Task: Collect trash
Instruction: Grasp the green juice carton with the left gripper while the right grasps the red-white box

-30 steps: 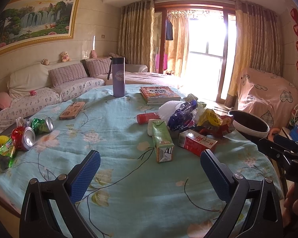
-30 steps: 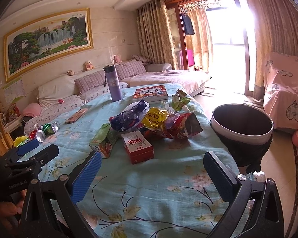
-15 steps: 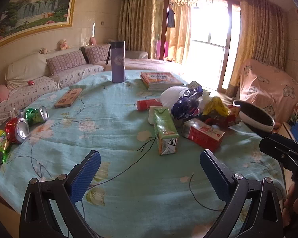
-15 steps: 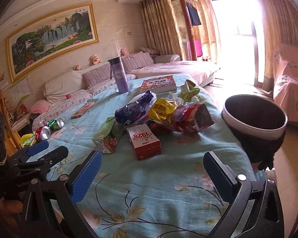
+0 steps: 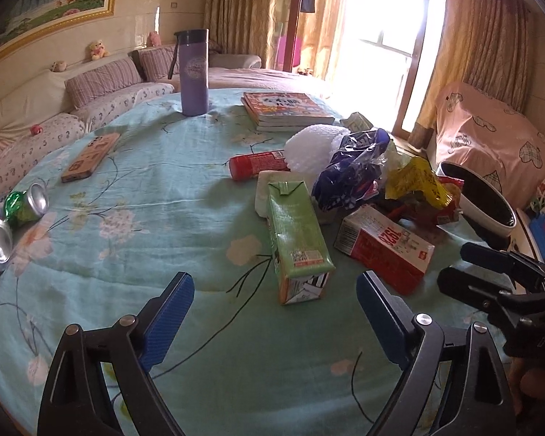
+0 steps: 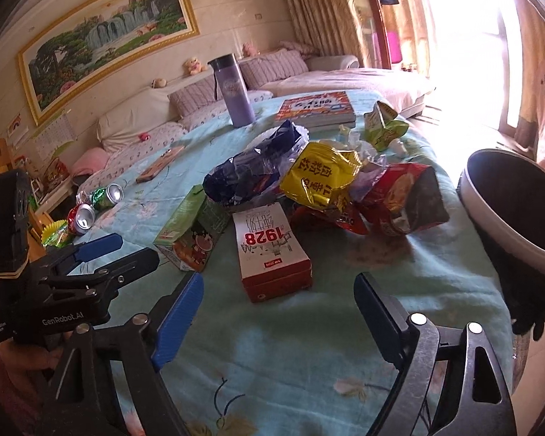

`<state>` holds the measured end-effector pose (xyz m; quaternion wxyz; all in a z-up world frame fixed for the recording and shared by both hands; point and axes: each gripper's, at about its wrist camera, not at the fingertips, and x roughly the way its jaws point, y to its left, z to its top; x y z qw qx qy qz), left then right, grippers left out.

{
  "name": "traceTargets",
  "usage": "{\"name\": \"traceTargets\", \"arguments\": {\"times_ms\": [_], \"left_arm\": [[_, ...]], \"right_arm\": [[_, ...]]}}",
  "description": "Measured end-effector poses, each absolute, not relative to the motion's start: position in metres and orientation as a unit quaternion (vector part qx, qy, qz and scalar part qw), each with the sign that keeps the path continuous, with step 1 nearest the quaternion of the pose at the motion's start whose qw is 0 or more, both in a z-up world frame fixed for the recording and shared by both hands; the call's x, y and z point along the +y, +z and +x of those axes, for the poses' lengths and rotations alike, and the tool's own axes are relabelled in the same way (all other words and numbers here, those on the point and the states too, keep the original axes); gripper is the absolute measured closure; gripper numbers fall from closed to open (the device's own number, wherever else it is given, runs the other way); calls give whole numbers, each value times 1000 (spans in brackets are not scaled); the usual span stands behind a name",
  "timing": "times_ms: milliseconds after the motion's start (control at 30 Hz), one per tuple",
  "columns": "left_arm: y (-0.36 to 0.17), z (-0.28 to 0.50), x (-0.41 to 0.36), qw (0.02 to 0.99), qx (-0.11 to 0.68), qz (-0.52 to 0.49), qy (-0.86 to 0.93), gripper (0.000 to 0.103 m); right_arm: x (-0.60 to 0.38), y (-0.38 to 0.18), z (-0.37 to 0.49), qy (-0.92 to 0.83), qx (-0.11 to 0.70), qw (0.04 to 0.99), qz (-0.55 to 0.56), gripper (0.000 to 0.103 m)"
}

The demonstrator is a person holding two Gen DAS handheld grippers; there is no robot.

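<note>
Floral tablecloth, green carton before closing, empty left gripper, red box before closing, empty right gripper

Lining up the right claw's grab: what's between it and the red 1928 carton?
Only bare flowered tablecloth between the right claw and the red 1928 carton, per the right wrist view.

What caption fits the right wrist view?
Right gripper, jaws closing on nothing, nears the red-and-white 1928 carton beside the bin.
</note>
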<state>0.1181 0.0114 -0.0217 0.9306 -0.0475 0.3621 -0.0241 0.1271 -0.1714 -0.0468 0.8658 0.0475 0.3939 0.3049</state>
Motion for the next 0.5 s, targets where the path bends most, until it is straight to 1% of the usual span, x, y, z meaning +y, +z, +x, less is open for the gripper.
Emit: {"name": "traceTargets", "arguments": {"times_ms": [167,233,300,367,400,433,467,500], "left_arm": [[-29,140,16,925,375,-53,-21,13],[-34,151,16,923,381,-56,-23,17],[-37,157,16,921,385,-59,-27,25],[-39,163,18,918,389,-64,-31,28],[-40,167,18,918,390,-65,-32,34],[-42,170,19,916,393,-67,-37,46],[-44,172,20,915,397,-67,-40,53],[-45,173,21,913,401,-68,-44,66]], "right_arm": [[-158,-57,141,315,417,852,29,24],[-153,-61,147,318,424,848,25,25],[-147,-66,154,318,431,844,19,27],[-141,-70,160,318,439,840,15,30],[-139,-71,162,318,442,839,12,32],[-137,-73,164,318,444,838,10,35],[-136,-74,165,317,445,837,9,40],[-135,-75,165,317,448,836,8,45]]}}
